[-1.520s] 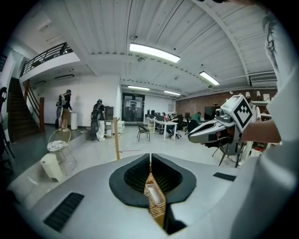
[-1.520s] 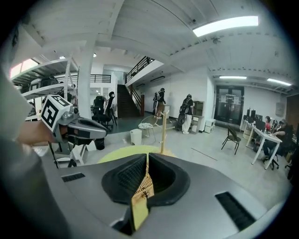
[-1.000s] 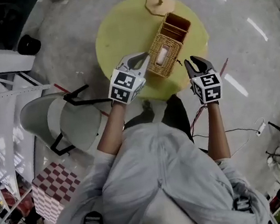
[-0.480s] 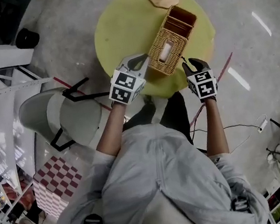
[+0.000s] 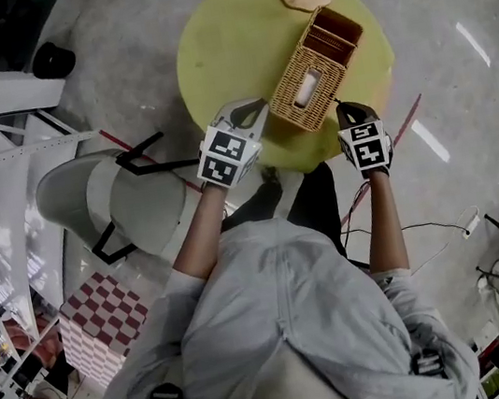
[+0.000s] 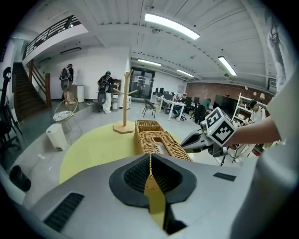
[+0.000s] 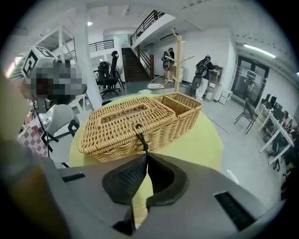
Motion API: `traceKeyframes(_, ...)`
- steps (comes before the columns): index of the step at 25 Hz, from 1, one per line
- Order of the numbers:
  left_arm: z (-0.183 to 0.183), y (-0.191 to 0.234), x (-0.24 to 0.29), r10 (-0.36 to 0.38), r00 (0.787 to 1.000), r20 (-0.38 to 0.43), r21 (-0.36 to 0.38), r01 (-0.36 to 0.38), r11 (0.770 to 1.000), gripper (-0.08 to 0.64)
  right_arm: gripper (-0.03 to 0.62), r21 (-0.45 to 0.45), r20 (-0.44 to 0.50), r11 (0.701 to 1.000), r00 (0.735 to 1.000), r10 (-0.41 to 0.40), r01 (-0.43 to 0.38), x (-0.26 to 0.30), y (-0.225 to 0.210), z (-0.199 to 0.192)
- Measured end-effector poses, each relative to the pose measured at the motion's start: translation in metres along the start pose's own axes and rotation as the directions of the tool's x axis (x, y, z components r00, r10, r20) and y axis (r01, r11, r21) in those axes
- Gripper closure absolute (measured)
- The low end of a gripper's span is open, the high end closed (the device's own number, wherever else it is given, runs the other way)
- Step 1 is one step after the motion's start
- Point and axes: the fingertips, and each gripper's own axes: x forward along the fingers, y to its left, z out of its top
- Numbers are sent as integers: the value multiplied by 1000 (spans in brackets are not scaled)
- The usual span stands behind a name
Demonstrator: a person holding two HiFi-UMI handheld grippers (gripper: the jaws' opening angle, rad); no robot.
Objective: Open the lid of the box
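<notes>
So the wicker box (image 5: 326, 62) sits on the yellow surface (image 5: 233, 45), lid (image 7: 126, 119) not up yet, right claw (image 7: 145, 155) just closing on the lid's cord loop (image 7: 139, 134), left claw (image 6: 150, 156) pressed together and empty beside it, so the actual lifting's all left.

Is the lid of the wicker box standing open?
No, the lid lies flat on the wicker box, resting down on its rim.
</notes>
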Motion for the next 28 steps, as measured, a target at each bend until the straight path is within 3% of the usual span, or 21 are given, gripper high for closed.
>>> traceKeyframes(11,23,1,-18,1,997,74,22,-3,1000,522,569,22,57,1000,998,-20,19,-32,-2,26)
traceKeyframes(28,46,51,-63,73,983,170,-30,-69,997,522,569,-50,191,998,981,-21,31,-55,20,141)
